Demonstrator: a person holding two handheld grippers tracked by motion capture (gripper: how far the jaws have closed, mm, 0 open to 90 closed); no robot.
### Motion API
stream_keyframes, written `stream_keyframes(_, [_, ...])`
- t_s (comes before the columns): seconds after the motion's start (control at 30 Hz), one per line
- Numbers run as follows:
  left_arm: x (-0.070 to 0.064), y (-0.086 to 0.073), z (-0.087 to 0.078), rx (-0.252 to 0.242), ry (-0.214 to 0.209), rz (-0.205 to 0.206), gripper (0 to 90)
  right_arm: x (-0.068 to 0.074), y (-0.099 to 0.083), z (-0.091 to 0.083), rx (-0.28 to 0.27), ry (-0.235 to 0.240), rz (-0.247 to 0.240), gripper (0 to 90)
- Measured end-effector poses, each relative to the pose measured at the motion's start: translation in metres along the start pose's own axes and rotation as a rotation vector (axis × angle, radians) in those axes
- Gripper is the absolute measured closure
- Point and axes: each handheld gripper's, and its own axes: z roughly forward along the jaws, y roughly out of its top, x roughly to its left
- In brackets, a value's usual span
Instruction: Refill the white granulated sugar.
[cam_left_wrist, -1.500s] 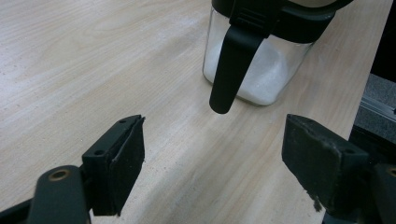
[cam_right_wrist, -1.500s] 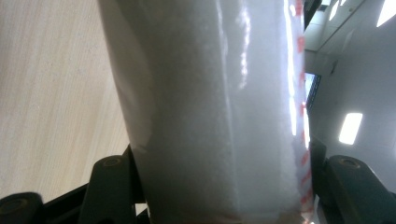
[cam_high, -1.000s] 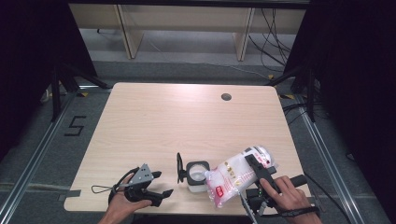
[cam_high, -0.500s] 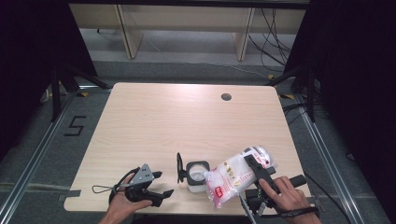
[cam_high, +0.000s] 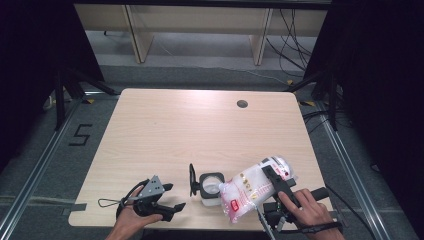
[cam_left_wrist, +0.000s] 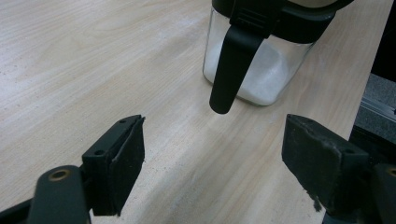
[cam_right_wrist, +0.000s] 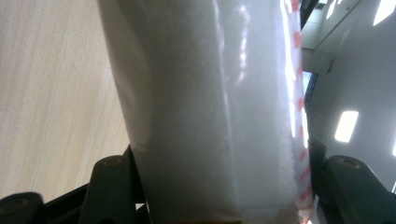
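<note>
High view: near the front edge of the table (cam_high: 165, 125) stands a square glass jar (cam_high: 210, 187) with its black lid (cam_high: 192, 179) flipped open, a low layer of white grains inside. Just beside it lies a clear bag (cam_high: 252, 192) full of white grains, clamped between the jaws of the right gripper (cam_high: 274, 181). The left gripper (cam_high: 172, 196) rests to the jar's left, jaws spread wide and holding nothing.

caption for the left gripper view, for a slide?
Open left gripper faces a clear jar of white granules, its black lid flap hanging down.
</note>
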Motion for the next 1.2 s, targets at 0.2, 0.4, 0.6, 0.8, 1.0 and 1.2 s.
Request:
stream_keyframes(0.2, [-0.0001,0.0000,0.0000,-0.001,0.001,-0.006,20.9,0.0020,0.0006,-0.0005,0.004,0.013,0.021,43.3])
stream_keyframes(0.4, [-0.0002,0.0000,0.0005,-0.002,-0.007,-0.005,20.9,0.0008,-0.0022,-0.0006,0.008,0.015,0.029,43.3])
stream_keyframes(0.6, [-0.0005,-0.0002,0.0004,-0.003,-0.006,-0.012,20.9,-0.0014,-0.0001,-0.0011,0.011,0.015,-0.005,43.3])
stream_keyframes(0.8, [-0.0002,-0.0001,0.0000,0.000,0.001,-0.003,20.8,0.0020,-0.0003,-0.0014,0.009,0.011,0.031,43.4])
stream_keyframes(1.0, [0.0001,0.0000,-0.0001,0.000,0.002,-0.004,20.9,-0.0009,-0.0027,-0.0009,-0.020,-0.022,0.014,43.4])
stream_keyframes(1.2, [-0.0002,-0.0001,0.0000,-0.007,-0.005,-0.012,20.9,0.0000,-0.0042,-0.0010,-0.006,-0.010,0.029,43.5])
